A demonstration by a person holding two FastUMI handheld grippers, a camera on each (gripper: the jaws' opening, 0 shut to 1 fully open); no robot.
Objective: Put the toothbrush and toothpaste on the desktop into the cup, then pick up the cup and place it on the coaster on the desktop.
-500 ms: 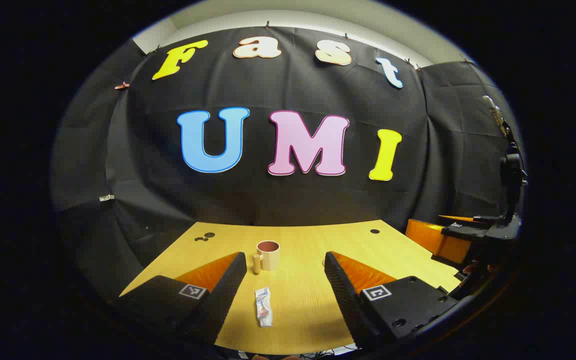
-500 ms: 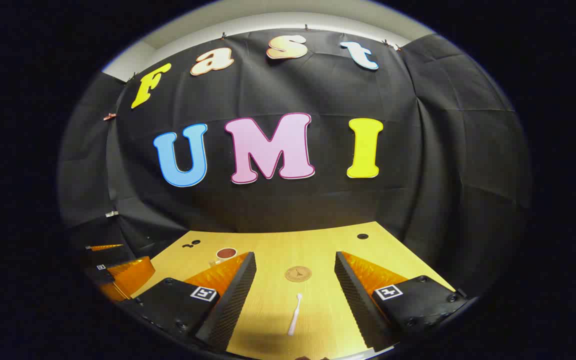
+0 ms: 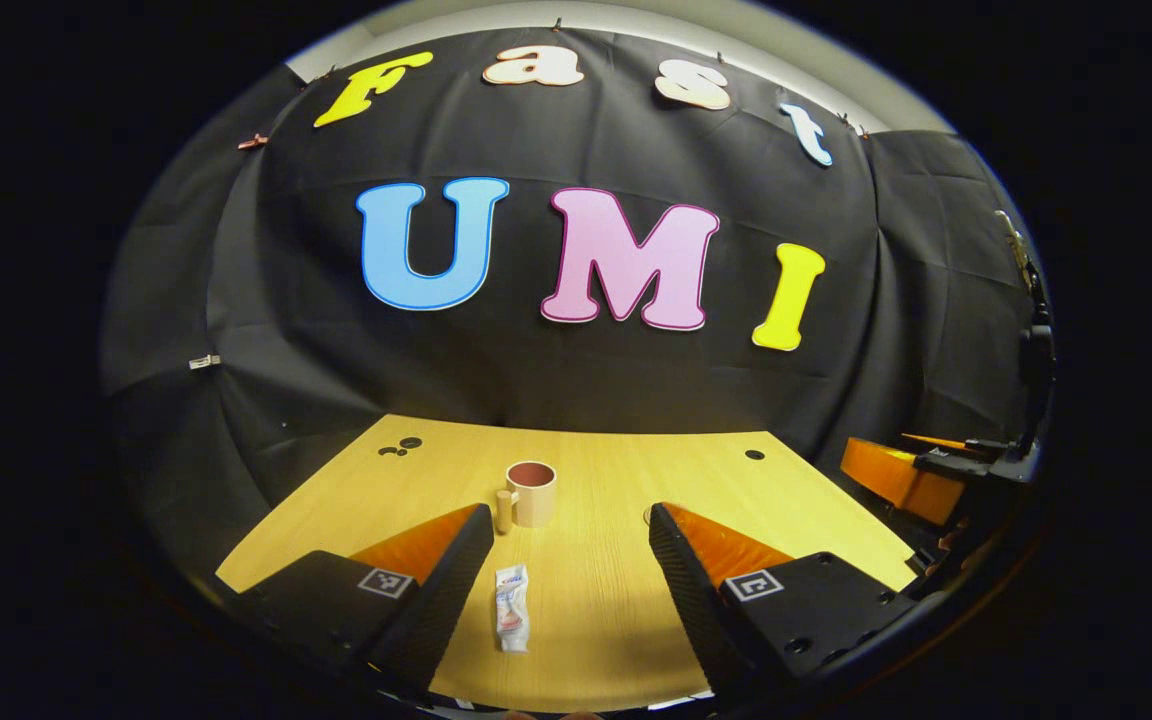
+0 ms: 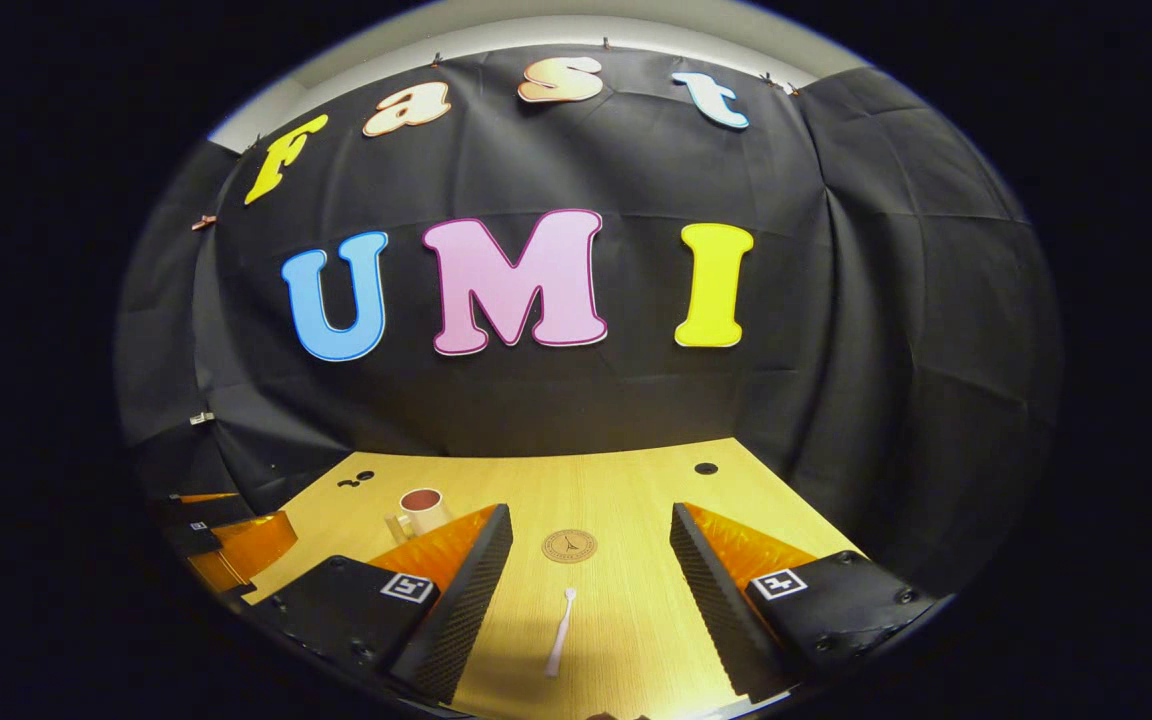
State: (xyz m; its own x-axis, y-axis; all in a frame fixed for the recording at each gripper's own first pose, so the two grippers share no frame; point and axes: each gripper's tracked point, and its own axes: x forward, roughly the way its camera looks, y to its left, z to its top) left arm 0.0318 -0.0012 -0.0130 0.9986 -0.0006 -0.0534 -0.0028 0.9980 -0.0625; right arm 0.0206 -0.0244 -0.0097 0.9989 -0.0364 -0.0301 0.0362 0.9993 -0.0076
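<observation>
Both views now look a little more down on the bench (image 3: 656, 470) than half a second ago, so both claws seem to tilt forward and begin their approach; nothing on the bench has moved. The cup (image 3: 532, 492) stands upright and empty, its handle toward the left. The toothpaste (image 3: 511, 620) lies flat just in front of the cup, between the fingers of the left claw (image 3: 571, 590), which stands wide apart and holds nothing. To the right of the cup lies the coaster (image 4: 569, 546), and in front of it the toothbrush (image 4: 560, 646), between the fingers of the right claw (image 4: 591, 600), also wide apart and empty. I judge the task is only starting: no grasp is made yet.
</observation>
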